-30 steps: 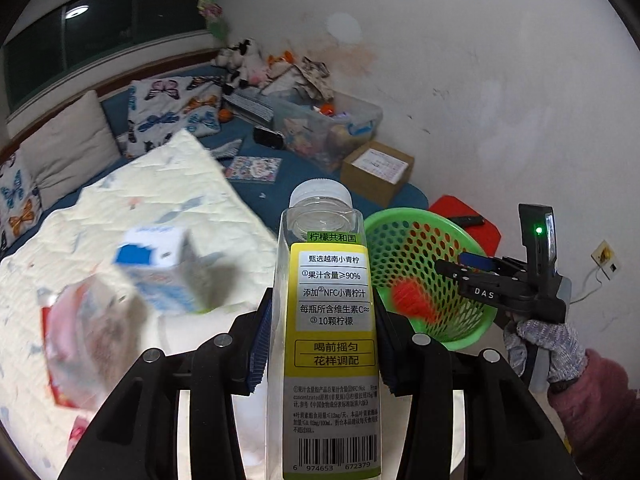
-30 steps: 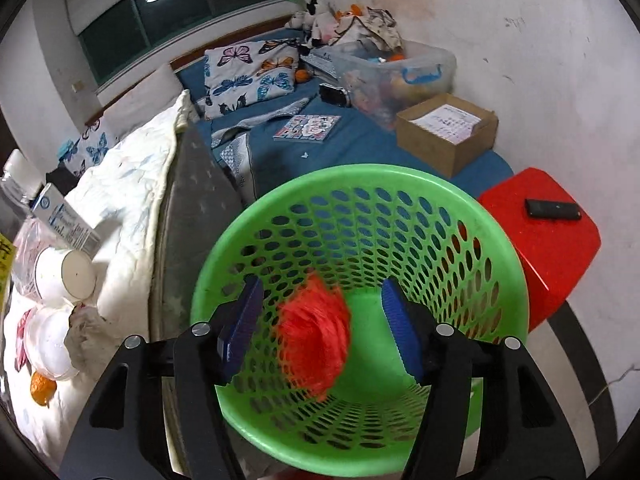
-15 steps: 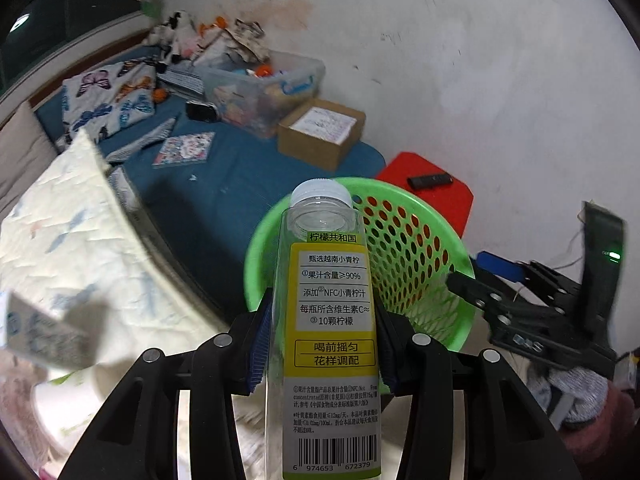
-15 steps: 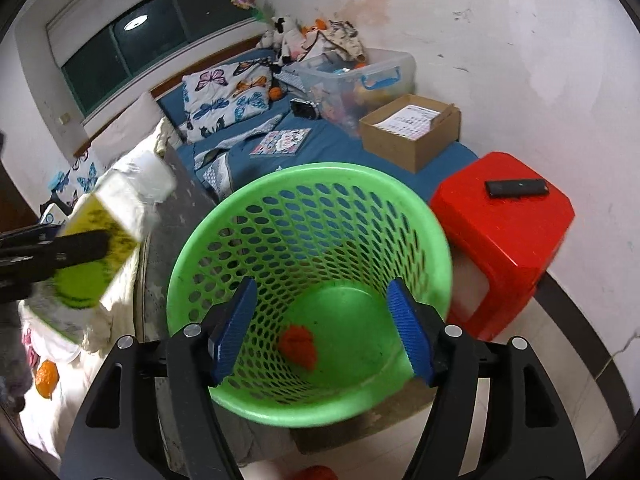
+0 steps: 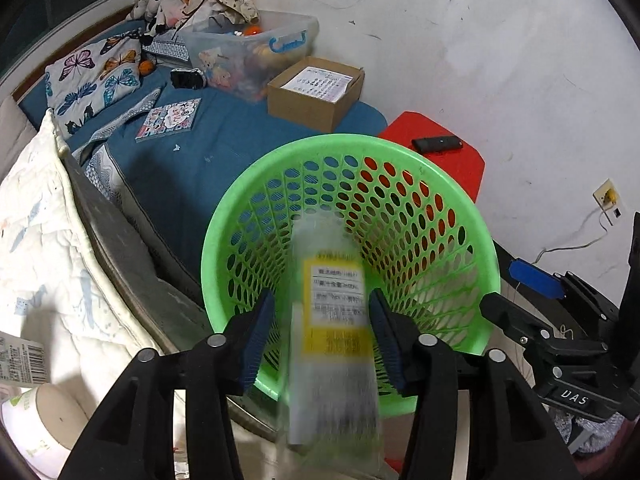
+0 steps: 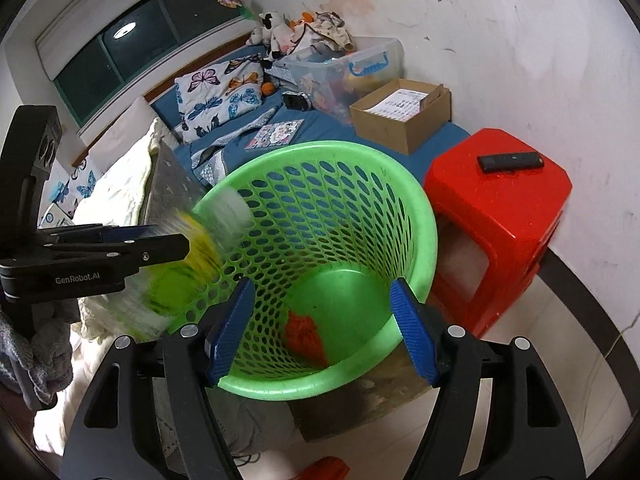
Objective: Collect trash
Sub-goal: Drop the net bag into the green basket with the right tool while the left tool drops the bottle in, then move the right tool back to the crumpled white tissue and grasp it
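A clear bottle with a yellow label [image 5: 334, 320] is blurred between the pads of my left gripper [image 5: 320, 304]. The jaws are opening, with a gap at the left pad, and the bottle is slipping down over the green mesh basket [image 5: 360, 142]. In the right wrist view the same bottle [image 6: 200, 252] tilts over the basket's left rim [image 6: 320, 148], just off the left gripper [image 6: 176, 248]. My right gripper [image 6: 324, 292] hangs above the basket, its jaws opening with nothing between them. A red net wad [image 6: 304, 334] lies on the basket's bottom.
A red stool [image 6: 500, 208] with a black remote [image 6: 510, 162] stands right of the basket. A cardboard box [image 5: 316, 92] and a clear storage bin [image 5: 256, 52] sit on the blue bed behind. A white quilt [image 5: 40, 260] and a paper cup [image 5: 52, 416] lie left.
My left gripper swung from the quilt to above the basket and loosened; the bottle now slides out, blurred. The red net wad dropped from my right gripper to the basket's bottom.
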